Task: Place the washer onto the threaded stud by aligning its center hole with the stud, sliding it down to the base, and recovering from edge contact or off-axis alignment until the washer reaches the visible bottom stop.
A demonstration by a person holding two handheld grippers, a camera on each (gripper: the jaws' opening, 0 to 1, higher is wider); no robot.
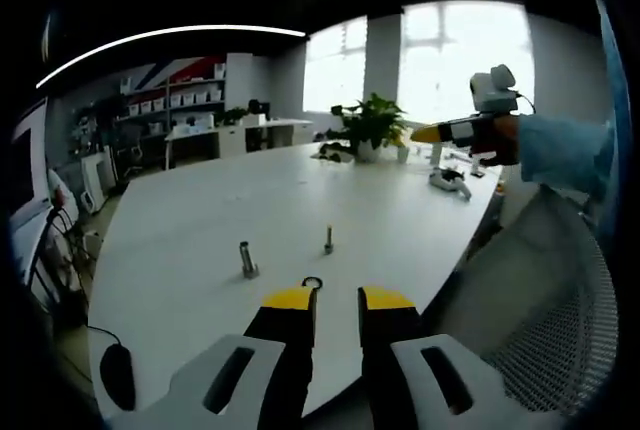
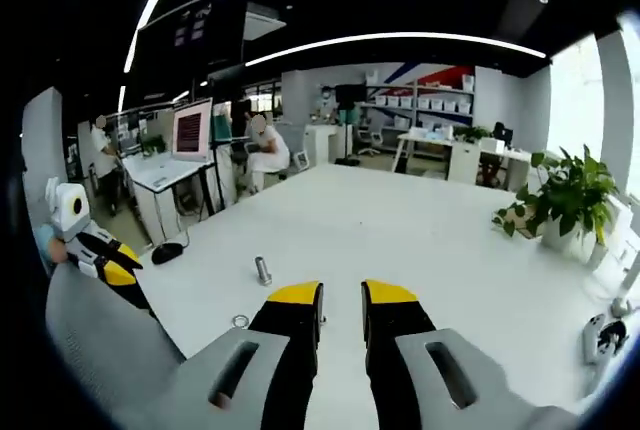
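Nothing was done yet: the washer [image 1: 312, 282] lay flat near the table's [image 1: 200, 220] front edge, just beyond the left gripper [image 1: 337, 298], whose jaws stood slightly apart and empty. The threaded stud [image 1: 328, 240] stood bare farther in. The right gripper [image 2: 342, 295] was likewise parted, holding nothing. No legible writing; the monitor [image 2: 190, 130] text looked too blurred.

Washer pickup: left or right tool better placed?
Left, probably. The washer lies just ahead of the left tool tips; the right tool sits off to the washer's side, open too.
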